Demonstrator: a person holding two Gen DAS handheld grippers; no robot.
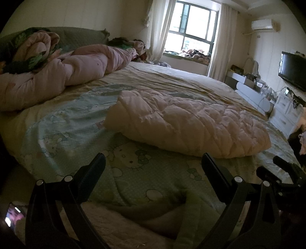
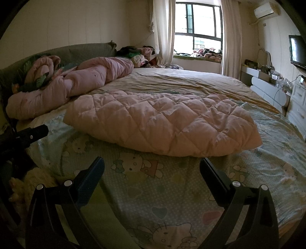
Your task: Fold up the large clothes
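A pale pink quilted garment (image 2: 162, 122) lies folded flat on the bed (image 2: 172, 191). Its diamond-stitched surface is puffy and creased.

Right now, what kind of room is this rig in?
Almost certainly a home bedroom: a large bed with a cartoon-print sheet, a pink quilted garment on it, a curtained window, and a wall air conditioner. Both claws are open and empty.

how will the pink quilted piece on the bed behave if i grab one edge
The quilted piece looks puffy and soft, so it will probably droop rather than hold shape. It seems light for its bulk. Its folded layers may slide apart when lifted.
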